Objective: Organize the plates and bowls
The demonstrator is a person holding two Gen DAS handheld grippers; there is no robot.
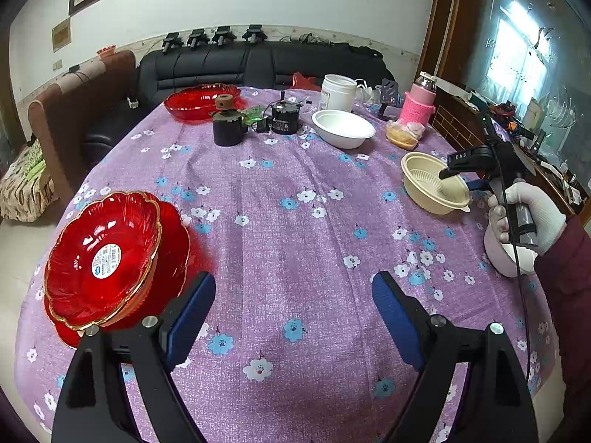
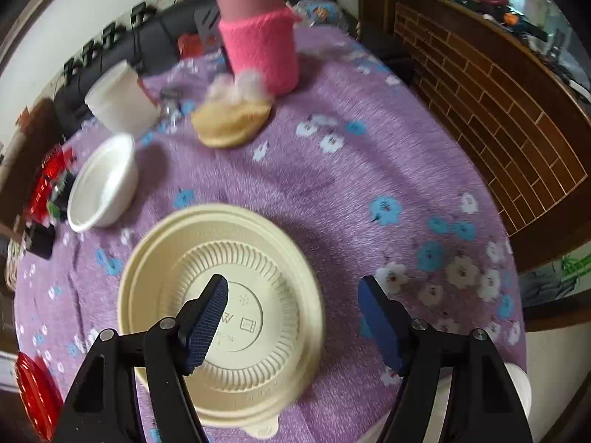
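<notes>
Two red glass plates (image 1: 103, 258) lie stacked at the table's near left, and a red bowl (image 1: 199, 99) stands at the far side. A white bowl (image 1: 343, 127) (image 2: 103, 184) sits further back. The cream plastic bowl (image 1: 436, 184) (image 2: 236, 258) is upright at the right. My right gripper (image 2: 291, 282) (image 1: 447, 173) straddles its right rim, one finger inside and one outside, with neither pad pressing on it. My left gripper (image 1: 295, 313) hovers open over bare cloth right of the red plates, nothing between its fingers.
A pink-sleeved bottle (image 2: 258, 44), a white jar (image 2: 122, 99) and a bagged bun (image 2: 231, 118) stand behind the cream bowl. Black cylinders (image 1: 229, 129) and a small device (image 1: 284, 120) sit mid-table. A pale bowl (image 1: 506, 258) lies under the gloved hand (image 1: 528, 214). A wooden cabinet (image 2: 498, 129) borders the right edge.
</notes>
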